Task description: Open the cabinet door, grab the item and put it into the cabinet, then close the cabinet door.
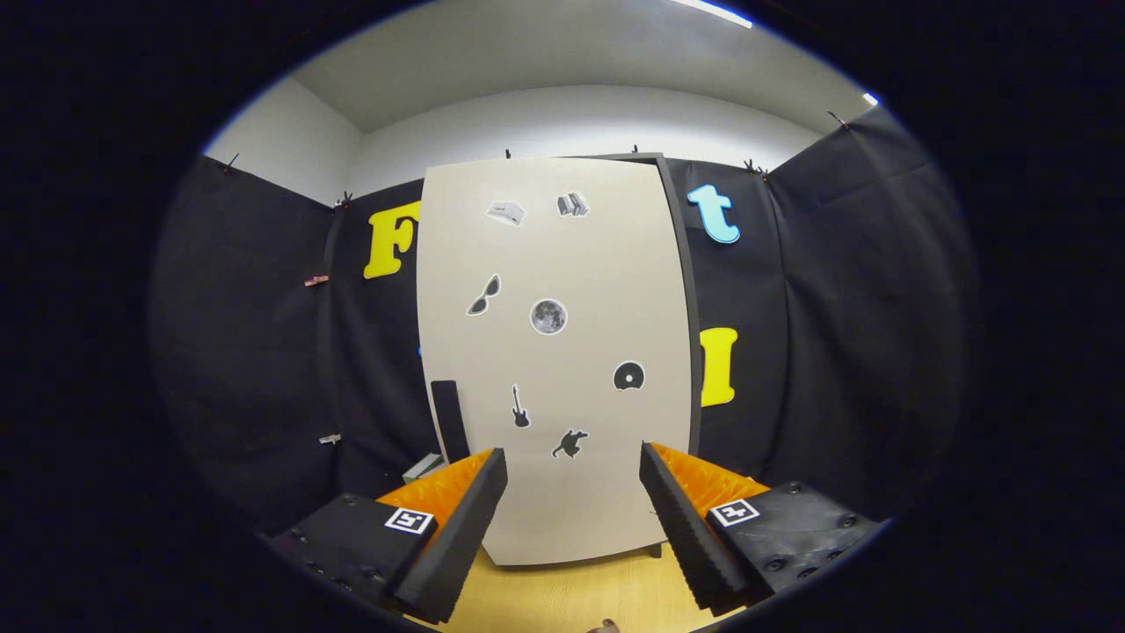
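Observation:
A tall beige cabinet door (562, 352) with several small black stickers stands upright just beyond my fingers, its dark frame edge (685, 299) showing along its right side. A black vertical handle (449, 420) sits at the door's lower left edge. The door looks shut or nearly so. My gripper (573, 479) is open, its two black-ridged orange fingers spread wide with nothing between them, pointed at the door's lower part. A small pale item (424, 466) peeks out left of the door, behind the left finger (457, 527).
The cabinet stands on a light wooden tabletop (571, 598). Black cloth walls close in on the left, right and behind the cabinet. A small brownish thing (605, 626) shows at the table's near edge between the fingers.

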Demonstrator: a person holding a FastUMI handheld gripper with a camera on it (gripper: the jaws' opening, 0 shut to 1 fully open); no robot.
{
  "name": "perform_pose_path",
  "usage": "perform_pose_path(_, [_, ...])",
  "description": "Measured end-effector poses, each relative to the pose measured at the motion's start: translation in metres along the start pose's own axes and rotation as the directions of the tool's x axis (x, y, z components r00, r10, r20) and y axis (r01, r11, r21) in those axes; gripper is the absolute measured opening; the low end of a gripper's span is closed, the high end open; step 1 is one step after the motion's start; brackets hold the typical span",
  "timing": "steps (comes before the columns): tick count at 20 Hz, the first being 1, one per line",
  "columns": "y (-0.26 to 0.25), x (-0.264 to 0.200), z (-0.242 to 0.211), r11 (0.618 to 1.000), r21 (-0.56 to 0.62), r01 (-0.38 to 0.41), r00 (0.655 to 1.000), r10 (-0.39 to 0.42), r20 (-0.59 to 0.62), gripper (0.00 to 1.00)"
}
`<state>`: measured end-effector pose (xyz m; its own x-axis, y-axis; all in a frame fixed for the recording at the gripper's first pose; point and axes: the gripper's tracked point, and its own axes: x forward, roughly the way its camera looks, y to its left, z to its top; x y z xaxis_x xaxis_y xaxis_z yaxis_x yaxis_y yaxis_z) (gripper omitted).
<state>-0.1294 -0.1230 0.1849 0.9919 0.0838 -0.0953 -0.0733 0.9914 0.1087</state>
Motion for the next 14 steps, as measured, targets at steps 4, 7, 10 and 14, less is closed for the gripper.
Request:
perform_pose_path(4, [-0.0008,-0.0018,0.0007,1.0,0.005,-0.003,1.0,0.003,0.005,0.98])
perform_pose_path(7, [-0.0011,-0.0021,-0.0011,1.0,-0.002,0.006,1.0,-0.006,-0.005,0.98])
perform_pose_path(10, [-0.0004,-0.0027,-0.0014,1.0,-0.002,0.003,1.0,-0.003,-0.007,0.98])
perform_pose_path(14, [-0.0004,-0.004,-0.0026,1.0,-0.009,-0.008,1.0,0.008,-0.015,0.98])
